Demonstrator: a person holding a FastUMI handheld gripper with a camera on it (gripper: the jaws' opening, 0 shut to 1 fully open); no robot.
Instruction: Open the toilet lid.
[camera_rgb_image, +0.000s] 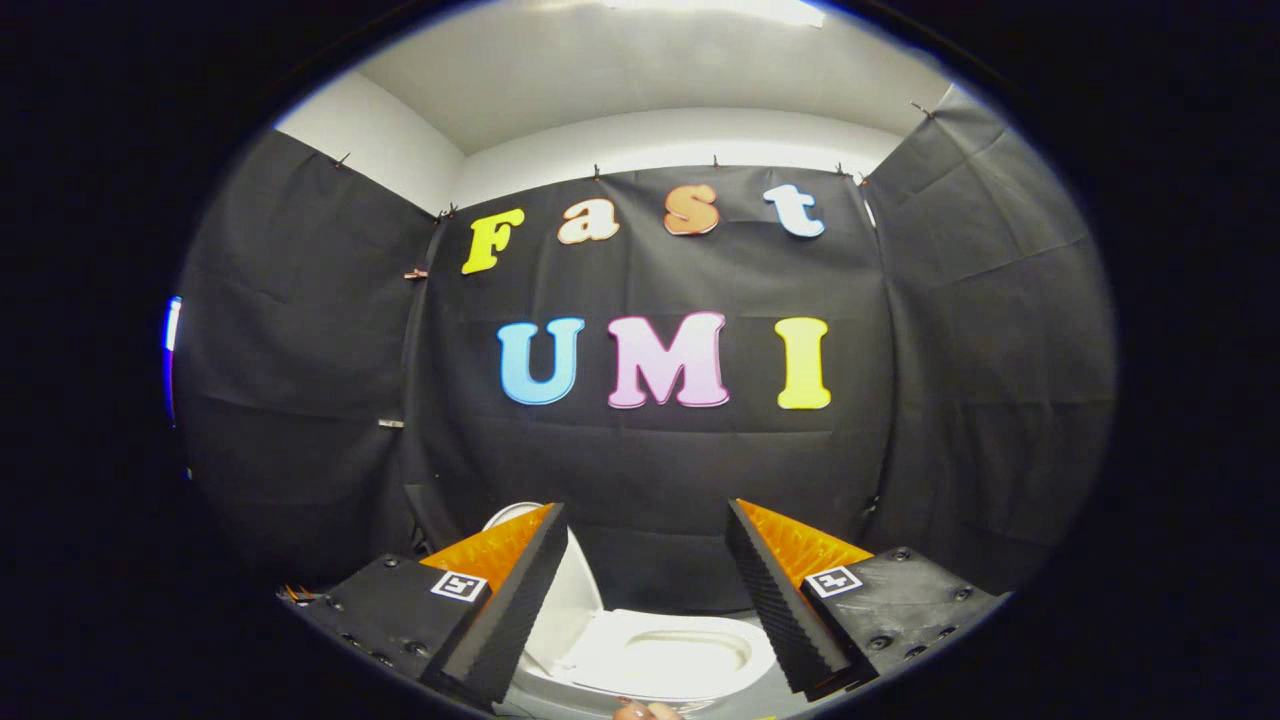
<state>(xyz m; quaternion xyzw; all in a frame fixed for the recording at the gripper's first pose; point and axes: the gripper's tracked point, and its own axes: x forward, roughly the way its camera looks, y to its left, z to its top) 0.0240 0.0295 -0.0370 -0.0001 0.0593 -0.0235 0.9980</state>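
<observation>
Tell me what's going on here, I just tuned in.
A person's hand-held gripper hangs open above a white toilet, its fingers spread wide and gripping nothing. The toilet lid already stands raised, partly behind the left finger, and the seat and bowl show between the fingers. Black cloth hangs behind the toilet.

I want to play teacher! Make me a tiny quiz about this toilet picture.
1. True or false: the toilet lid is standing up.
2. The jaws of the gripper are: A) open, holding nothing; B) shut on the lid; C) shut on the seat.
3. Fill in: the wall behind the toilet is covered in black ____.

Key: 1 true; 2 A; 3 cloth.
</observation>
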